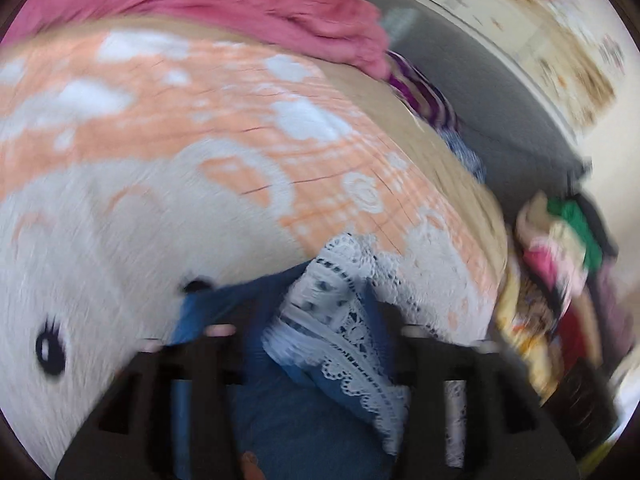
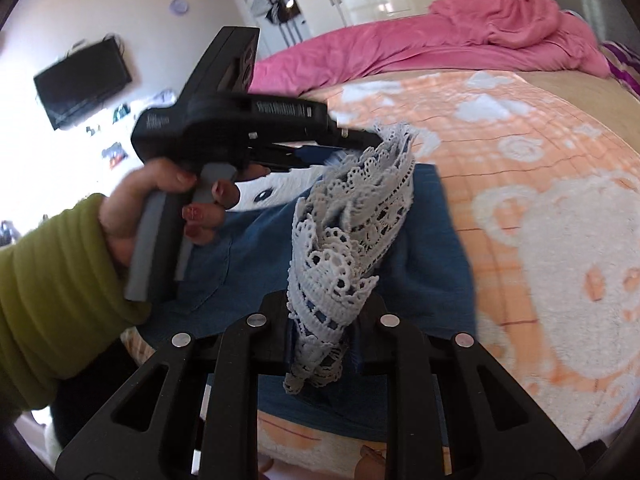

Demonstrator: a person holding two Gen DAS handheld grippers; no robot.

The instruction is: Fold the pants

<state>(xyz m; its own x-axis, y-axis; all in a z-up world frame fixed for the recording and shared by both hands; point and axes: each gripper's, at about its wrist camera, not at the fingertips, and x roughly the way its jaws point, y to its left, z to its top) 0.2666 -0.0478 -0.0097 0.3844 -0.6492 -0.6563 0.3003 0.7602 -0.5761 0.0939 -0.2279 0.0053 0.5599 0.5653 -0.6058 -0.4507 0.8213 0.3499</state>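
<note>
- Open ground: the peach-and-white plush bedspread with cartoon print lies flat and bare to the right of and beyond the blue denim pants with white lace trim; passage there is unobstructed.
- Far side: a crumpled pink duvet is heaped along the bed's far edge, well apart from the pants.
- Left side: the black left gripper and the hand in a green sleeve occupy the space above the pants' left half.
- Bedside, left wrist view: a blurred heap of mixed-colour clothes stands just past the bed's edge.
</note>
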